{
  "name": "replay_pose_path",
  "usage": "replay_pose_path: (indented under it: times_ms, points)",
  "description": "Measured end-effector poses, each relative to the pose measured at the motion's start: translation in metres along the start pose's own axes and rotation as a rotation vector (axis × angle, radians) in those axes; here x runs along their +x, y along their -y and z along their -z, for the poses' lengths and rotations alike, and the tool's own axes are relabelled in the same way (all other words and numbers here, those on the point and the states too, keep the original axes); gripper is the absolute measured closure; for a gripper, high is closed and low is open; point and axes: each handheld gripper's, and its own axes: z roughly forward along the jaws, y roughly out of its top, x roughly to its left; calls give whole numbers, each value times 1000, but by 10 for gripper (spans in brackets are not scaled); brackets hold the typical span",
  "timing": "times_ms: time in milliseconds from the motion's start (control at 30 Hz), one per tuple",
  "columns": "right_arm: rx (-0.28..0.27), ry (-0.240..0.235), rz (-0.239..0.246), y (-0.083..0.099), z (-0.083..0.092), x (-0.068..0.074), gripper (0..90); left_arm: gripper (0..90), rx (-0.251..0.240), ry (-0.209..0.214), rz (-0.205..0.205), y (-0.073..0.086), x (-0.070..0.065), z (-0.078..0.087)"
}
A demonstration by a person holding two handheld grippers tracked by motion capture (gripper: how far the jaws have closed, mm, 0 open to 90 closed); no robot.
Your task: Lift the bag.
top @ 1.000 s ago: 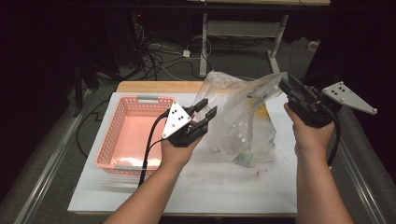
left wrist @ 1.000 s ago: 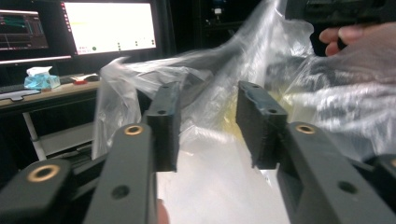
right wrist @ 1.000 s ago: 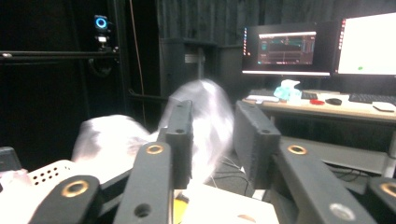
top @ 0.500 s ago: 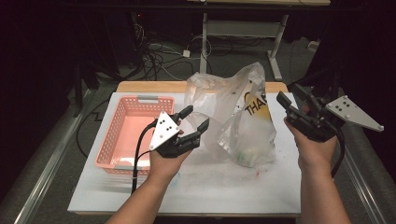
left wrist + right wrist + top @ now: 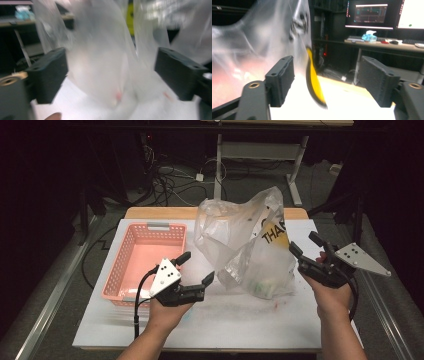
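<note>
A lab or tech workroom, dimly lit. Cables (image 5: 170, 180) lie tangled on the floor behind the white-topped table (image 5: 210, 320); nearby stands a metal desk frame (image 5: 260, 155), and a desk bears lit monitors (image 5: 372, 15), a keyboard (image 5: 357, 38) and, probably, a tissue box (image 5: 369, 36).

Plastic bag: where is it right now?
In the high view the plastic bag stands on the white table, right of the pink basket, between both open grippers.

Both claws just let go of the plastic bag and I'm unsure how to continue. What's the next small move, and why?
Probably ease the left claw forward onto the plastic bag. Both claws' jaws have just been opening and press on nothing, while the bag stands loosely beside the pink basket, the right claw open near its yellow print.
</note>
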Motion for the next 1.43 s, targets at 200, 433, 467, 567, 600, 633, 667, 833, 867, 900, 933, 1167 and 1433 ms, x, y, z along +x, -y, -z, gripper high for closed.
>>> replay_pose_path:
  times_ms: [200, 433, 467, 567, 600, 633, 667, 833, 867, 900, 933, 1167, 1433]
  points:
    - [58, 27, 5, 24, 7, -1, 191, 43, 108, 72, 10, 24, -18, -18]
    - [164, 29, 17, 56, 14, -1, 103, 0, 254, 162, 23, 49, -32, -42]
    - [175, 28, 20, 58, 15, -1, 79, 0, 270, 167, 27, 52, -33, -45]
    - [207, 41, 2, 70, 17, 1, 15, 0, 309, 175, 21, 60, -34, -51]
    - [217, 44, 2, 73, 17, 1, 5, 0, 315, 176, 18, 61, -34, -52]
    - [223, 45, 0, 76, 17, 2, 5, 0, 322, 180, 19, 63, -34, -53]
    - [231, 41, -1, 79, 18, 3, 5, 0, 326, 177, 21, 65, -34, -55]
    - [269, 28, -7, 96, 21, 5, 5, 0, 317, 150, 20, 74, -31, -57]
    - [275, 31, -10, 98, 22, 5, 5, 0, 317, 147, 20, 76, -29, -58]
    - [280, 33, -14, 101, 22, 4, 5, 0, 318, 148, 29, 78, -28, -59]
    - [287, 34, -23, 104, 23, 4, 5, 0, 317, 146, 36, 80, -27, -59]
    - [284, 30, -30, 112, 23, 4, 5, 0, 269, 147, 51, 84, -25, -55]
    - [282, 15, -32, 113, 24, 5, 5, 0, 248, 142, 57, 83, -26, -51]
